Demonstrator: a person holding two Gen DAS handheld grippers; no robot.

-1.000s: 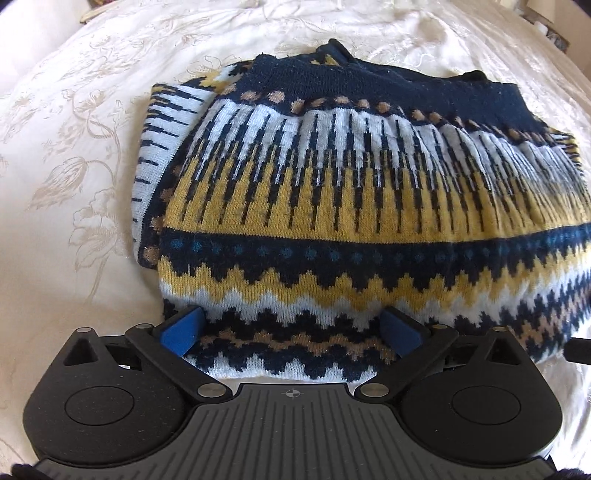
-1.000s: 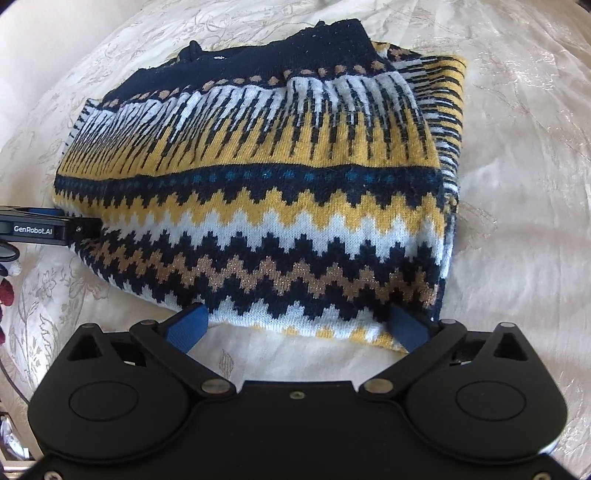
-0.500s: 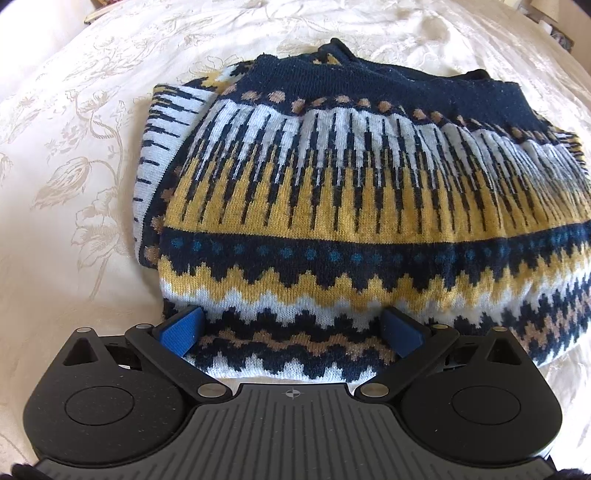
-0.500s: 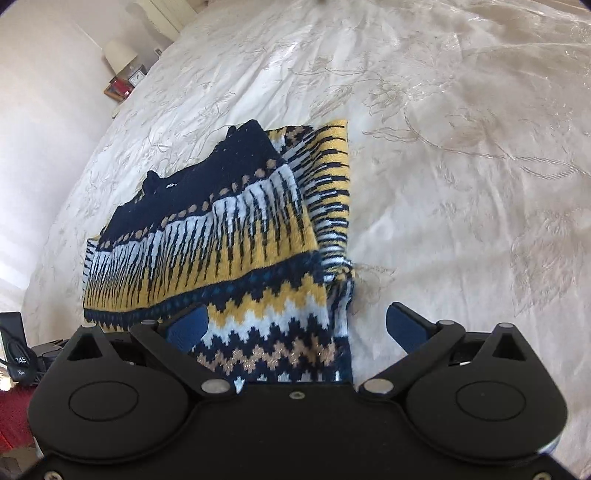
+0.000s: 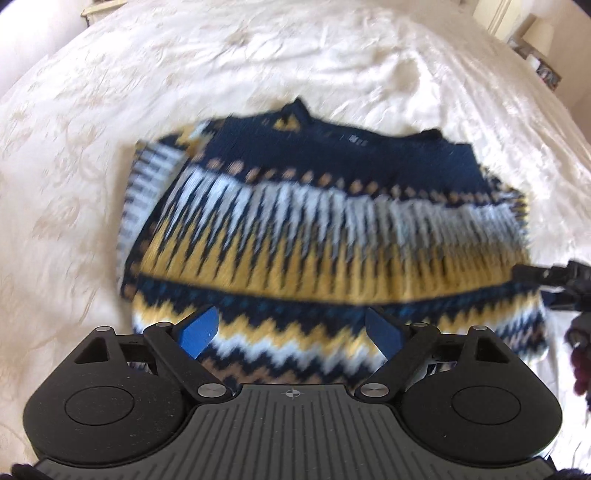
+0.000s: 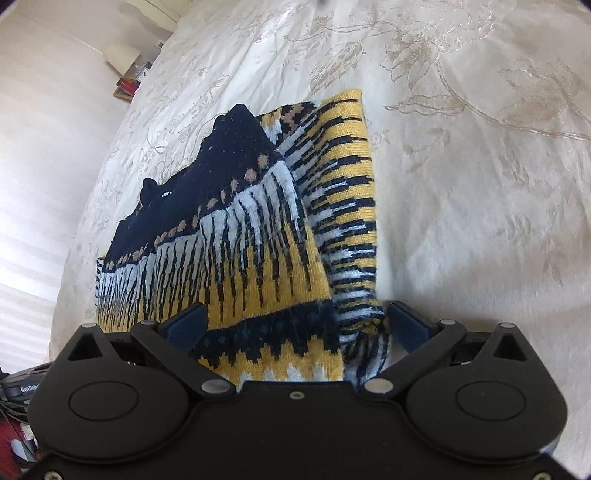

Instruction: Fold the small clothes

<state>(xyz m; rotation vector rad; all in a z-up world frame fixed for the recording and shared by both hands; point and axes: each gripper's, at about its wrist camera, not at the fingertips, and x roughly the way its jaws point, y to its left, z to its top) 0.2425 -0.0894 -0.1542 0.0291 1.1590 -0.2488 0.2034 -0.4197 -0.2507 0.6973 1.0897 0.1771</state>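
Knitted navy, yellow and white sweater (image 5: 325, 236) lies folded on the bed (image 5: 258, 55). Since a second ago, the left claw (image 5: 291, 332) has lifted, closing on nothing; the right claw (image 6: 295, 325), apart, now straddles the sweater's side edge, likely for another fold.

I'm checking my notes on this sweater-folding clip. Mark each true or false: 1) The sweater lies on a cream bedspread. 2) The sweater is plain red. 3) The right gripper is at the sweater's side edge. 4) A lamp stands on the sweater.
1) True: the knitted sweater lies on the cream embroidered bedspread.
2) False: it is patterned in navy, mustard and white.
3) True: the right gripper straddles the edge by the folded sleeve.
4) False: nothing stands on it; a lamp sits beyond the bed.
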